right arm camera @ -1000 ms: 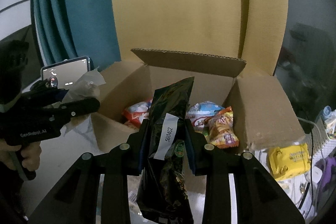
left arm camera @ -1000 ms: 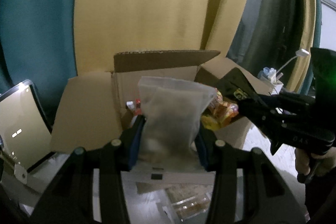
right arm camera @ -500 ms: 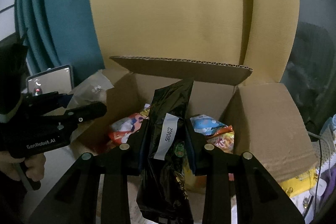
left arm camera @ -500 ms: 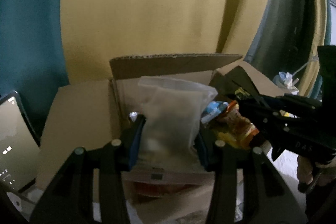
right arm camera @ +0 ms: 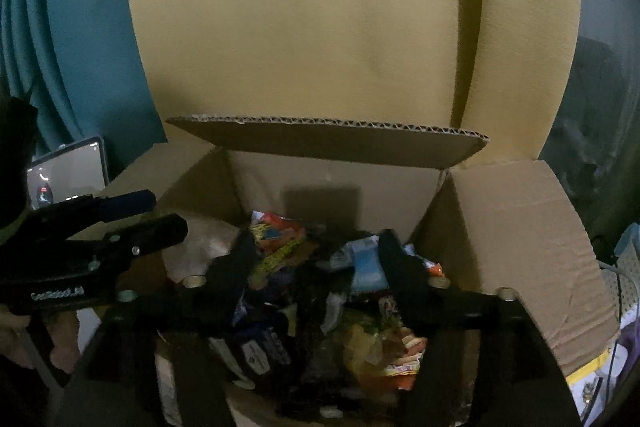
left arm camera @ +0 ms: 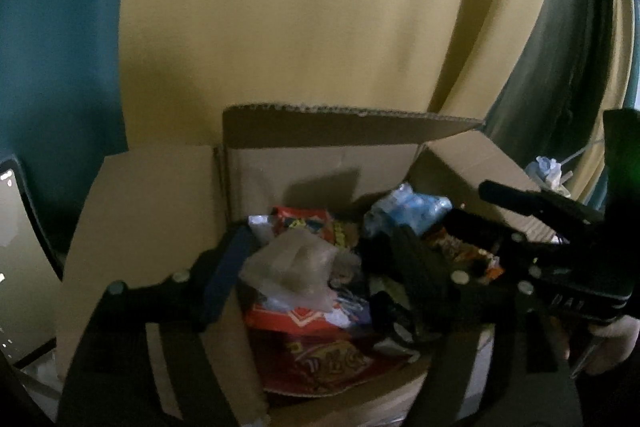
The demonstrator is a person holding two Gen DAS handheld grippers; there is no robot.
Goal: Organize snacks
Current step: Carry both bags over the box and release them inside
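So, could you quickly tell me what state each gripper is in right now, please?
Left gripper: open, jaws just opened; clear bag lies loose between them in the box.
Right gripper: open, jaws just opened; holding nothing.

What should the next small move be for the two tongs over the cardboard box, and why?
Probably lift both tongs back out of the cardboard box to fetch more snacks. The left tongs and the right tongs have just been opening; the translucent bag and the dark packet now appear to lie loose between the spread jaws on the snack pile, so nothing looks left to hold.
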